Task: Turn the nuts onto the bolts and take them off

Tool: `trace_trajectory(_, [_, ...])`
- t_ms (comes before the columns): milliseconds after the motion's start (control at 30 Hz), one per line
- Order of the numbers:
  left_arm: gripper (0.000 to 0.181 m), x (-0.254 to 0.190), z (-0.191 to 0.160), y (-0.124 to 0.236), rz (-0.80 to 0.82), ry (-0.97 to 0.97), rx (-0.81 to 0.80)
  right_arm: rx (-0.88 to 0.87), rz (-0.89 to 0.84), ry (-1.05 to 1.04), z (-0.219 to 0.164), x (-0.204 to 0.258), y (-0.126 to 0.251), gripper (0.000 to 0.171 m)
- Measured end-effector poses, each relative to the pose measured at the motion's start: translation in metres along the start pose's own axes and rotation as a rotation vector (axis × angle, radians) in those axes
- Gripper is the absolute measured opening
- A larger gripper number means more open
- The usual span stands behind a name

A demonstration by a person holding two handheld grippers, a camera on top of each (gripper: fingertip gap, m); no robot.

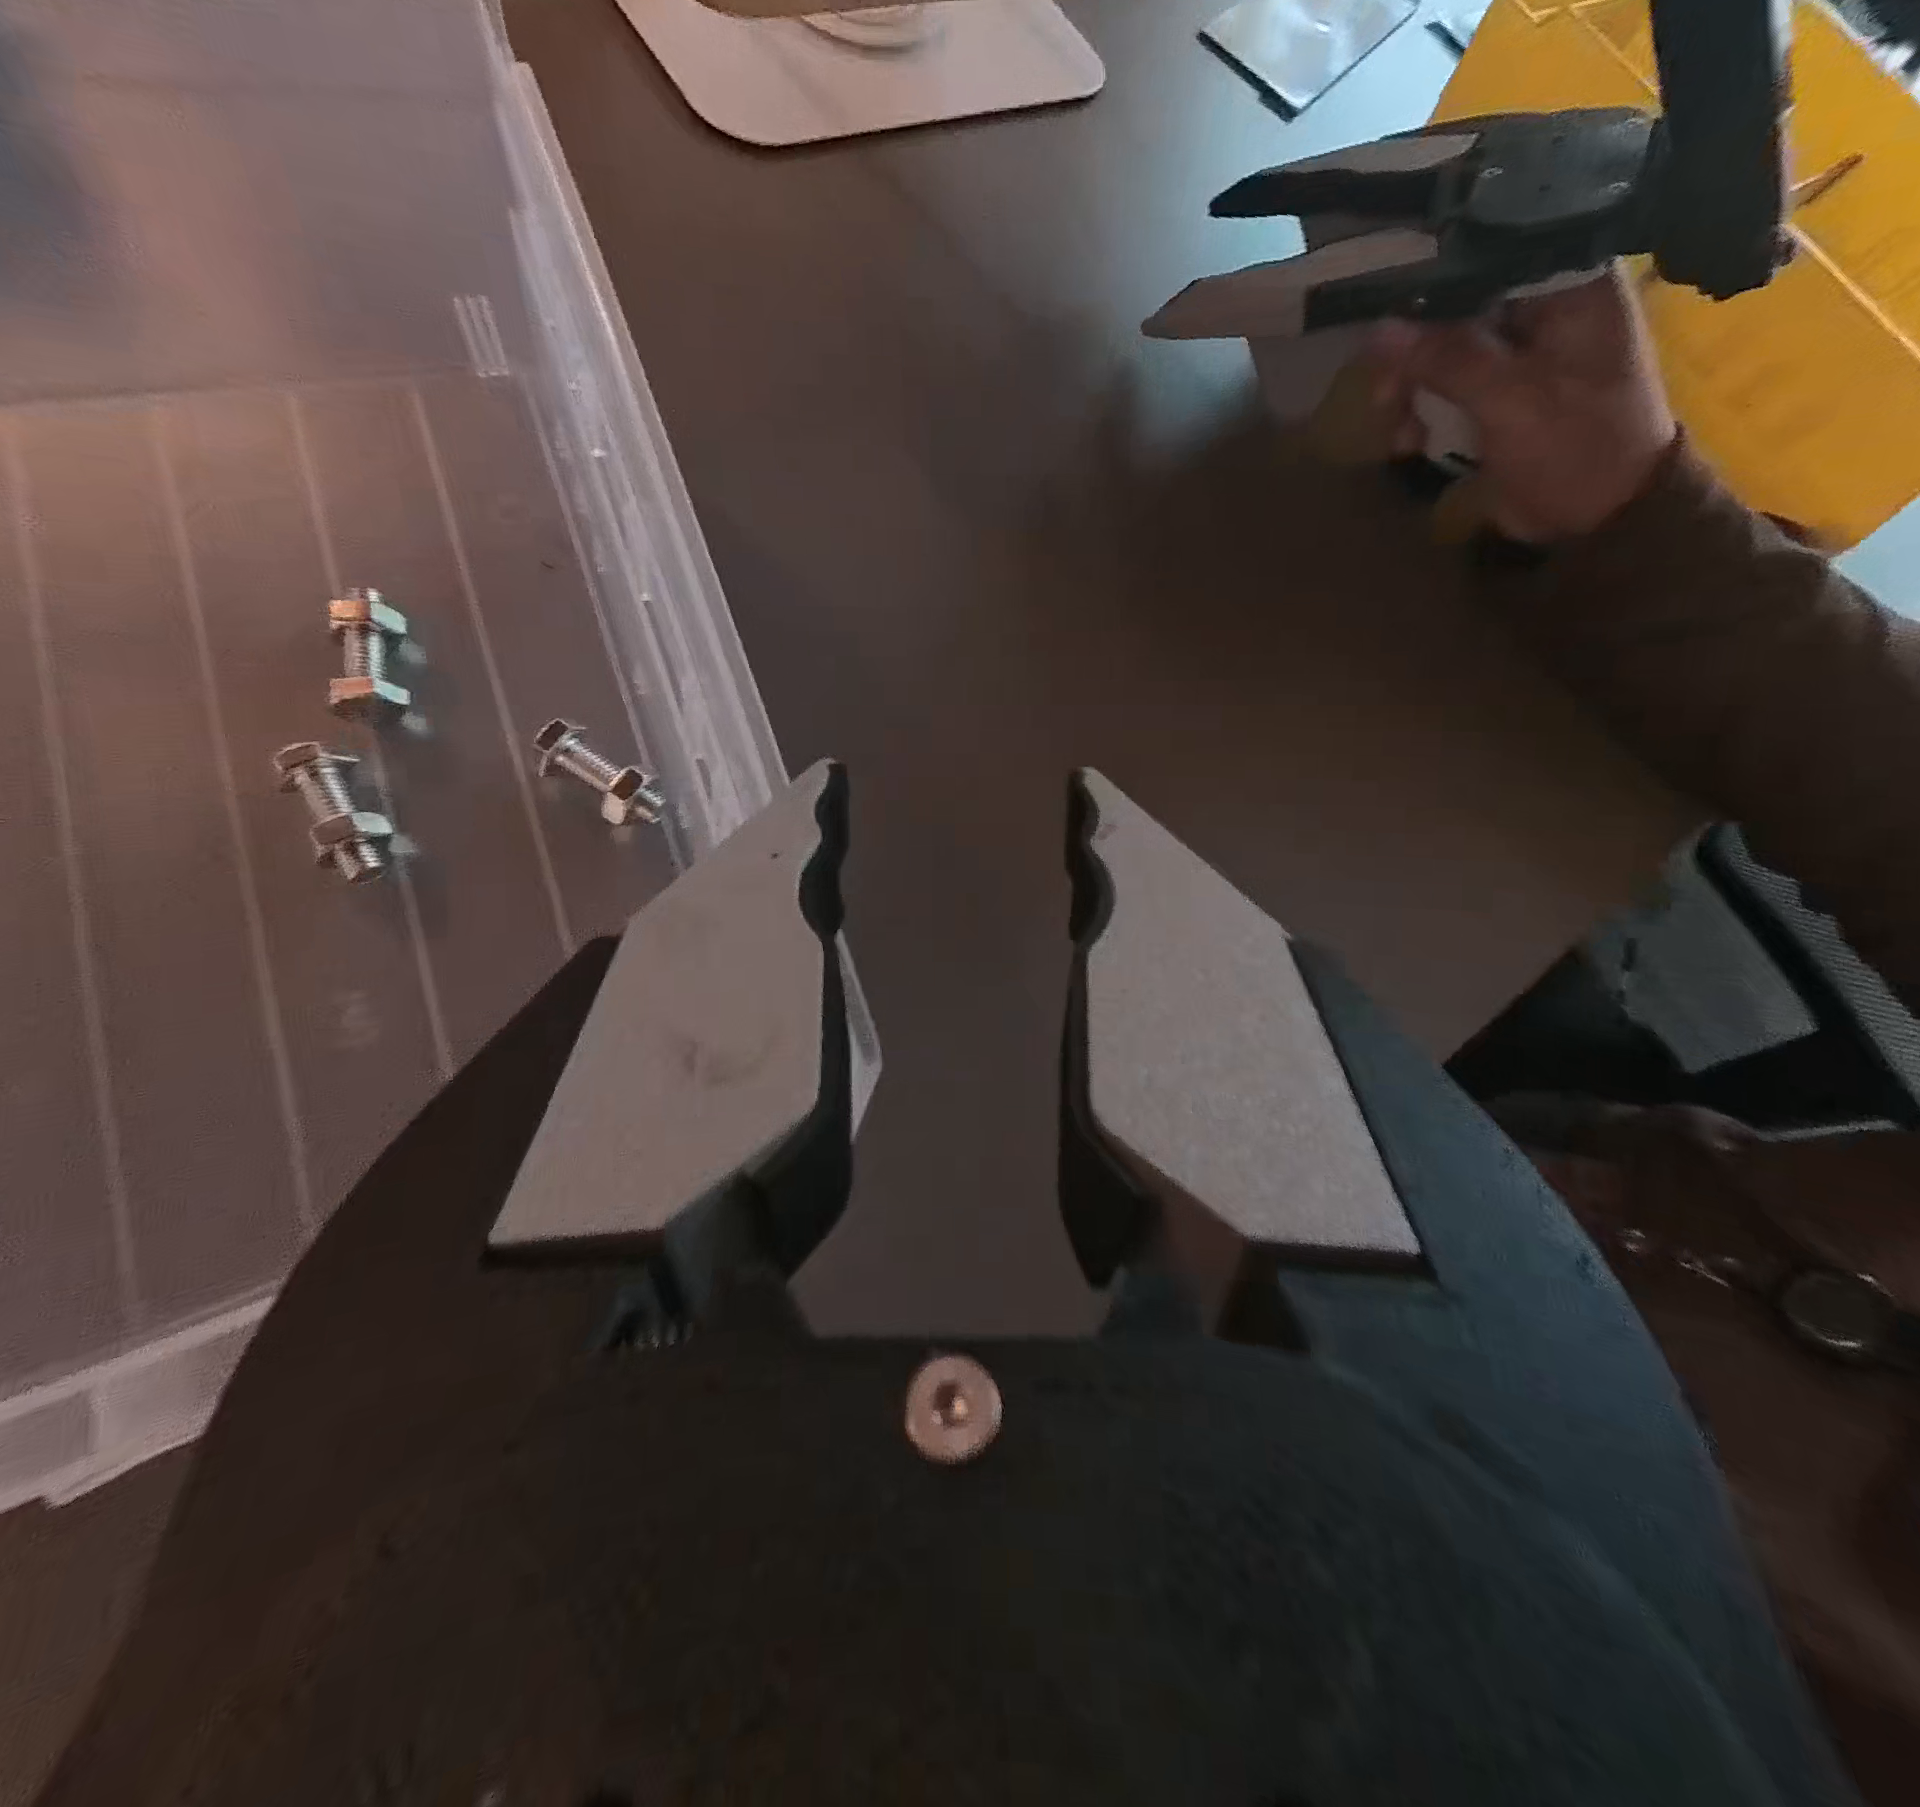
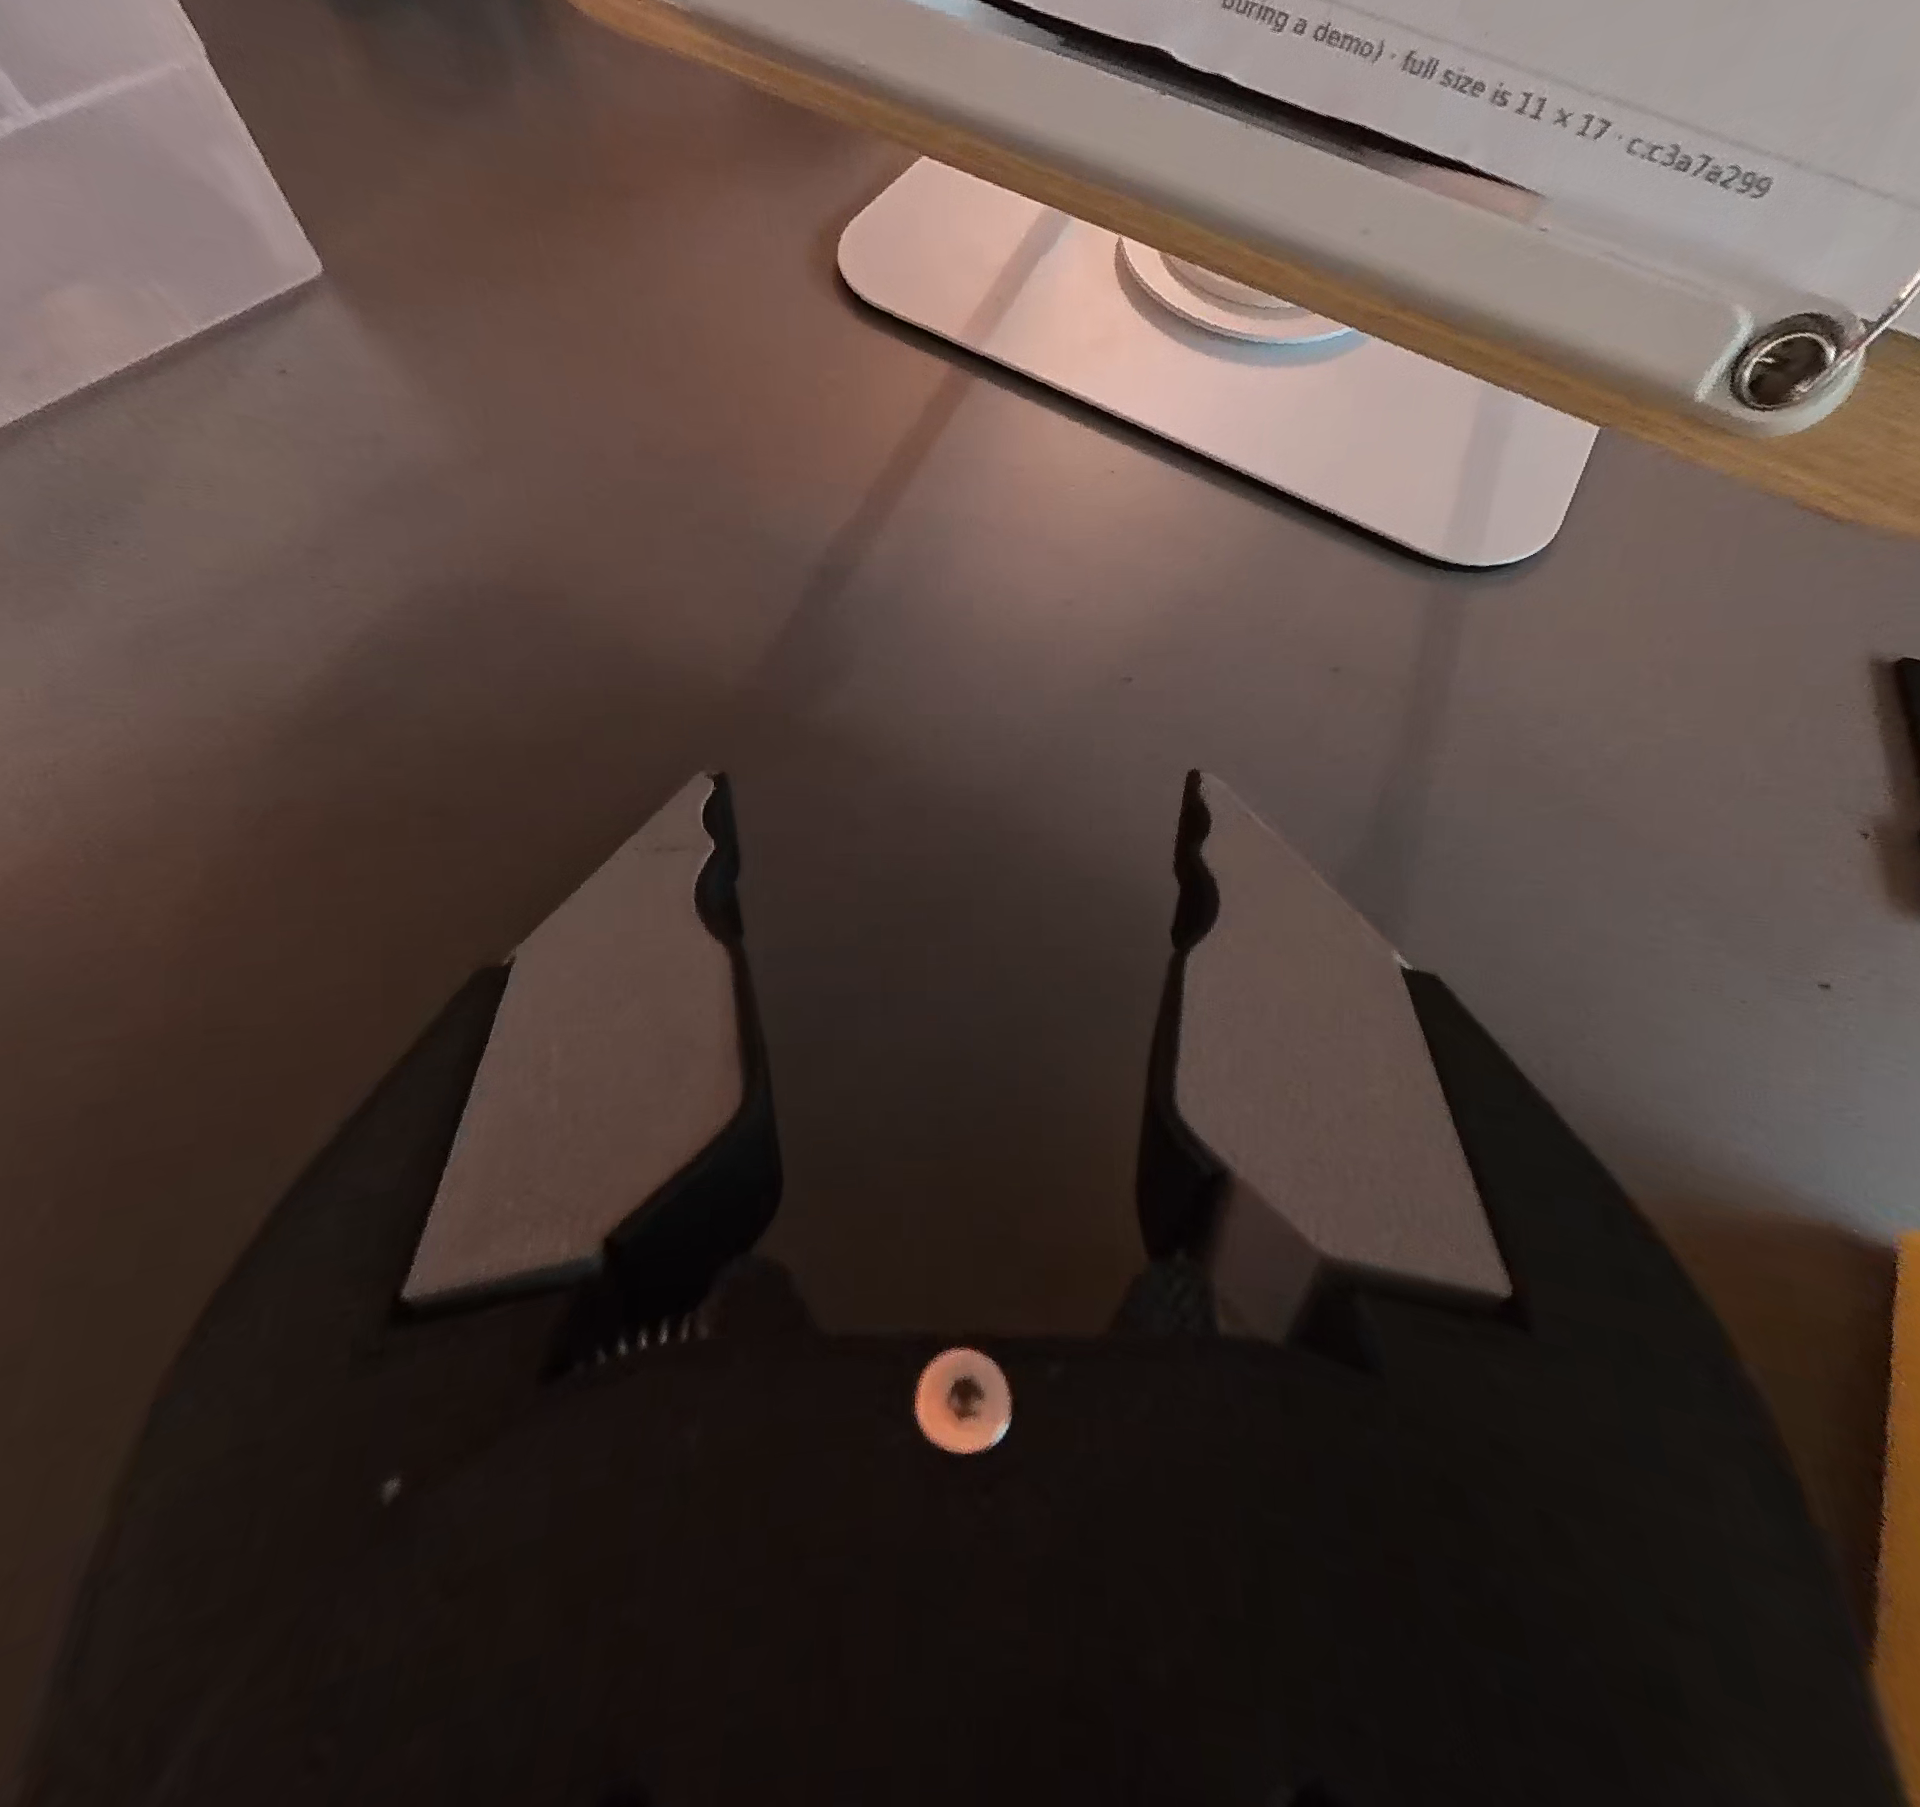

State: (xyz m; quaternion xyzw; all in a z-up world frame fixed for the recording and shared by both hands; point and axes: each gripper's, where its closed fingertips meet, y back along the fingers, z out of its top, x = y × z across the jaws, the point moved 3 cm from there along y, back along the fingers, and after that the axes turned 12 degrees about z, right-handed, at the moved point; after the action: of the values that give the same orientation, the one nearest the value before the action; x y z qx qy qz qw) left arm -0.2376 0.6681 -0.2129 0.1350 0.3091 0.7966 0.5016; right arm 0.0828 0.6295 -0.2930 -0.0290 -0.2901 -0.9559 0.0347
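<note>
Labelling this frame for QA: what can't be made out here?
- Left wrist view: the three bolts on the clear box are too small to judge how tightly their nuts sit.
- Left wrist view: right claw and hand are blurred.
- Right wrist view: no bolts in frame; the yellow thing is cut off by the edge.

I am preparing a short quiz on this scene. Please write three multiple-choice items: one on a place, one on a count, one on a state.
1. Where do the bolts lie?
A. on the clear plastic tray
B. in the yellow bin
C. on the white stand base

2. How many bolts show?
A. one
B. three
C. five

3. The left gripper is:
A. shut on a bolt
B. open, empty
C. shut on a nut

Key: 1 A, they rest on the tray; 2 B, three lie there; 3 B, bare table shows between its fingers.
</note>
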Motion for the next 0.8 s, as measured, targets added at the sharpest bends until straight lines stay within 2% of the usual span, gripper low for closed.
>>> trace_trajectory(167, [0.056, 0.018, 0.000, 0.014, 0.108, -0.027, 0.027, -0.011, 0.005, -0.011, 0.000, 0.000, 0.002, 0.082])
trace_trajectory(300, [0.058, 0.010, -0.027, -0.006, 0.045, -0.014, 0.145, -0.010, 0.029, -0.015, 0.001, 0.003, -0.001, 0.082])
trace_trajectory(367, [0.072, 0.001, -0.032, -0.014, 0.044, -0.055, 0.157, -0.017, 0.047, -0.016, 0.002, 0.006, -0.002, 0.082])
trace_trajectory(533, [0.066, -0.012, -0.016, -0.011, -0.068, -0.084, 0.121, -0.017, 0.052, -0.012, 0.002, 0.007, -0.002, 0.082])
trace_trajectory(567, [0.058, -0.008, -0.007, -0.008, -0.082, -0.075, 0.093, -0.019, 0.054, -0.014, 0.002, 0.007, -0.002, 0.082])
trace_trajectory(700, [0.057, 0.033, 0.027, -0.002, 0.023, -0.069, 0.026, -0.017, 0.060, -0.017, 0.002, 0.007, -0.003, 0.082])
trace_trajectory(800, [0.058, 0.081, 0.028, -0.025, 0.181, -0.066, 0.132, -0.013, 0.060, -0.009, 0.002, 0.008, -0.003, 0.081])
